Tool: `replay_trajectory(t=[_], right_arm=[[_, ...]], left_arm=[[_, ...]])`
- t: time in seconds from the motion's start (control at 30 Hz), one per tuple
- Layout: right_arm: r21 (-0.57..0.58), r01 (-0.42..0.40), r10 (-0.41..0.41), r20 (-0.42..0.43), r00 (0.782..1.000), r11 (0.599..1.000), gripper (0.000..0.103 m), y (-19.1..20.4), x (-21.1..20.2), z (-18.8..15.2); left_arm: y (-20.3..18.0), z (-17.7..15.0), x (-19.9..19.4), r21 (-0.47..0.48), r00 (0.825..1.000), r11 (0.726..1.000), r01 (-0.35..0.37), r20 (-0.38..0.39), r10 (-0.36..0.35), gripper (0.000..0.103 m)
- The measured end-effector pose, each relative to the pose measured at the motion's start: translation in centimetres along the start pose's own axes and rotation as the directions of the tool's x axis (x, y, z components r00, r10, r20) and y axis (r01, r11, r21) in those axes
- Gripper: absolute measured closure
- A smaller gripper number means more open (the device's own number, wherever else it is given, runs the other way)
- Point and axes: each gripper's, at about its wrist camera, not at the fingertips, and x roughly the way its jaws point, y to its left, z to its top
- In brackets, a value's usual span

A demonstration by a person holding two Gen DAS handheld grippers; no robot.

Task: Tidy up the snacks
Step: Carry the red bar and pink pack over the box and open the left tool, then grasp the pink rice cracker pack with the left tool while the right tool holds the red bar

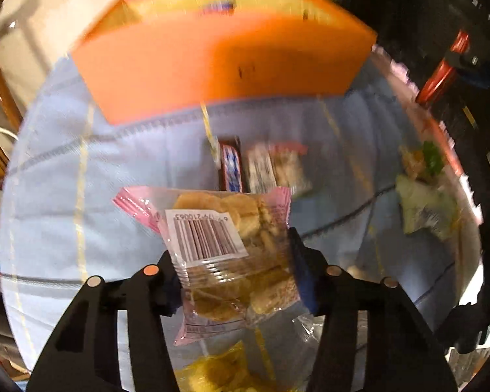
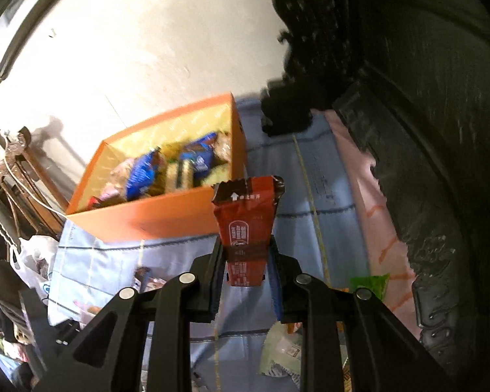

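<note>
Found left gripper (image 1: 233, 261) pinching a clear biscuit packet (image 1: 219, 225) by its lower half, barcode up, clear of the blue cloth (image 1: 81, 179). Judged it a carrying grip, taken low so that the bulk of the packet led toward the orange box (image 1: 225, 65) at 12 o'clock.

Found right gripper (image 2: 245, 261) clamped narrow on a red snack bar (image 2: 245, 225), held upright, crimped end at 12 o'clock, with the same box at 10 o'clock, already holding several packets. Judged both items bound for that box.

Noted loose on the cloth: a dark bar (image 1: 231, 170) and a white wrapper (image 1: 261, 170) side by side just above the packet, and a green-and-white packet (image 1: 424, 202) at 3 o'clock.

Could not read any wrapper print for blur. Saw a yellow packet (image 1: 219, 372) at 6 o'clock cut off by the frame edge. Box interior hidden from the left wrist camera by its near wall. Could not identify the dark mass at 2 o'clock in either view.
</note>
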Motion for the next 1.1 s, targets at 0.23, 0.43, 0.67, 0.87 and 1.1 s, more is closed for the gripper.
replay_trajectory(t=[0.23,0.43,0.67,0.87,1.1], right_arm=[[-0.064,-0.038,0.043,0.074,0.996,0.997,0.079,2.9,-2.8,3.4],[-0.135,-0.075,0.093,0.129,0.987,0.988,0.079,5.7,-2.4,8.8],[-0.163,-0.109,0.134,0.147,0.980,0.981,0.079,8.3,1.0,14.3],[-0.168,-0.140,0.164,0.139,0.977,0.976,0.079,8.4,1.0,13.0],[-0.171,-0.169,0.189,0.109,0.976,0.971,0.079,8.6,-0.2,10.4]], left_arm=[[2.7,6.1,-5.8,-0.003,0.983,0.998,-0.067,0.170,0.067,0.054],[6.2,14.7,-9.1,-0.020,0.952,0.993,-0.113,0.286,0.114,0.074],[7.6,21.4,-7.9,-0.053,0.947,0.996,-0.070,0.309,0.083,0.080],[6.3,17.5,-7.6,0.021,0.959,0.998,-0.061,0.280,0.052,0.079],[2.8,10.1,-3.5,0.096,0.974,0.983,-0.154,0.183,0.135,0.007]])
